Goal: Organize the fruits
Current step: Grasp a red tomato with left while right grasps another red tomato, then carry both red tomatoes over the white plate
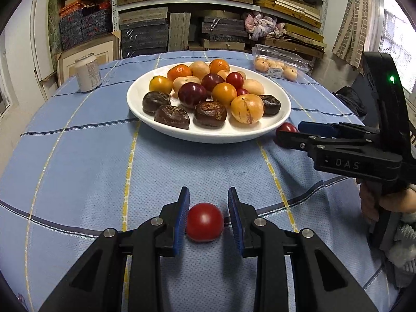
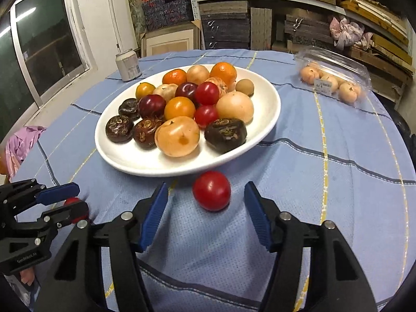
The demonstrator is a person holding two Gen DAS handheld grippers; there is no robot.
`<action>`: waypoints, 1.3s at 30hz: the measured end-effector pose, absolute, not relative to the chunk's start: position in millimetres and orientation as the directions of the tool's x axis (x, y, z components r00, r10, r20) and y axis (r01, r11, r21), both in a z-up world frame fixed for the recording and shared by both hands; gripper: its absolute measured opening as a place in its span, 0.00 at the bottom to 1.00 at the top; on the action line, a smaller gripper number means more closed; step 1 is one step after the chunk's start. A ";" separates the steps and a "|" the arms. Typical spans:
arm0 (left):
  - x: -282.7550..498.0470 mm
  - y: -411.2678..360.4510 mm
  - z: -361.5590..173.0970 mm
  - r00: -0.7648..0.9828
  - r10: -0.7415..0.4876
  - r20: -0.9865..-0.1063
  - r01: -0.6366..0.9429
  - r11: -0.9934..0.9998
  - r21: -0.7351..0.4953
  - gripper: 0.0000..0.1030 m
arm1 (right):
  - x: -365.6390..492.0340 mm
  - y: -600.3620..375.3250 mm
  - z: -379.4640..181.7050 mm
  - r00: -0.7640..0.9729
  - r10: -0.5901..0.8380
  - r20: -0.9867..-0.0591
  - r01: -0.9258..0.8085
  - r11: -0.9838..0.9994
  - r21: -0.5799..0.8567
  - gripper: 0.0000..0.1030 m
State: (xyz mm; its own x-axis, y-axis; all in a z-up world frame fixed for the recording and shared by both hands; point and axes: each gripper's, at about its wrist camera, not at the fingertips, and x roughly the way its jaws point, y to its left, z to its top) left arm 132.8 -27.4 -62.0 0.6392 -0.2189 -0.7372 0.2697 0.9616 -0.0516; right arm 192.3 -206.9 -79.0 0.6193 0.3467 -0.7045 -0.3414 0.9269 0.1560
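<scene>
Gripping a small red tomato (image 1: 205, 222) between its blue pads, the left gripper (image 1: 208, 217) sits low over the blue cloth (image 1: 78, 169), on the near side of the white plate (image 1: 145, 119). The pads look clenched on the fruit's sides, probably so it can be lifted to join the mixed fruit heaped on that plate. To the right of the plate, the right gripper (image 1: 288, 131) reaches in beside the rim, where a second red tomato (image 1: 286, 128) shows just past its fingers.

From the right wrist, that second tomato (image 2: 211, 194) rests on the cloth touching or nearly touching the plate's near rim (image 2: 166, 173). The right gripper (image 2: 205, 199) straddles it with both pads clear of the skin, so nothing is grasped yet; lining up this way likely prepares a squeeze. Left of the plate's near edge, the left gripper (image 2: 70, 200) appears with its red tomato (image 2: 74, 209) pinched between the fingers. A can and a clear box of pale fruit stand beyond the plate, untouched.
</scene>
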 end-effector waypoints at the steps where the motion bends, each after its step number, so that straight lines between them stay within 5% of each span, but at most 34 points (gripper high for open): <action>1: 133.0 -27.8 -62.4 0.639 -0.216 -0.738 0.270 0.962 -0.047 0.30 | 192.5 -205.8 -79.0 0.617 0.347 -0.707 -0.345 0.926 0.153 0.56; 10: 132.2 -23.6 -73.3 0.595 -0.209 -0.777 0.260 0.964 -0.060 0.31 | 200.8 -191.4 -85.6 0.586 0.323 -0.743 -0.355 0.927 0.123 0.51; 16: 129.3 -19.8 -72.7 0.594 -0.229 -0.772 0.257 0.962 -0.088 0.30 | 205.6 -202.7 -88.6 0.572 0.336 -0.749 -0.327 0.930 0.168 0.31; 39: 113.4 -21.2 -53.2 0.696 -0.148 -0.702 0.213 0.977 0.005 0.29 | 133.0 -194.2 -75.2 0.614 0.389 -0.687 -0.329 0.917 0.225 0.29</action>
